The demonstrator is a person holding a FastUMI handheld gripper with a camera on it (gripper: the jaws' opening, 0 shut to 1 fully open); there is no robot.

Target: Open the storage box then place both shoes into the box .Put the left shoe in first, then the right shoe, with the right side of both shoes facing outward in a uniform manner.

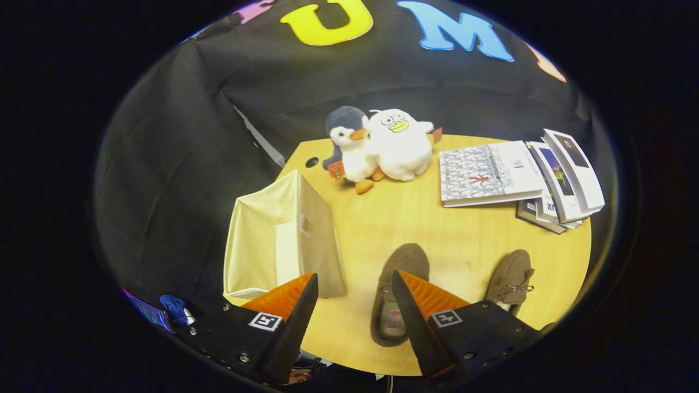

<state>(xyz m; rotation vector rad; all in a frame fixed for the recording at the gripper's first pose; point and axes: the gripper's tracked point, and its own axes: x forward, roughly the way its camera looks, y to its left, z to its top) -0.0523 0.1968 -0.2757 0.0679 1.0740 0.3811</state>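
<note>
The claw (pixel 355 286) is held open above the wooden worktop (pixel 437 234), nothing between its fingers. A cream fabric storage box (pixel 278 234) is seen open beside one finger, and a brown slipper (pixel 397 295) lies partly behind the other. A second slipper (pixel 510 275) lies nearby; beyond are two plush toys (pixel 382 144) and stacked books (pixel 524 177).

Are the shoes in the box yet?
Not yet. The storage box already looks open. Both shoes lie on the table: one shoe just ahead of the open hand-held gripper, which holds nothing, the other shoe beside it. Both still need putting in.
</note>
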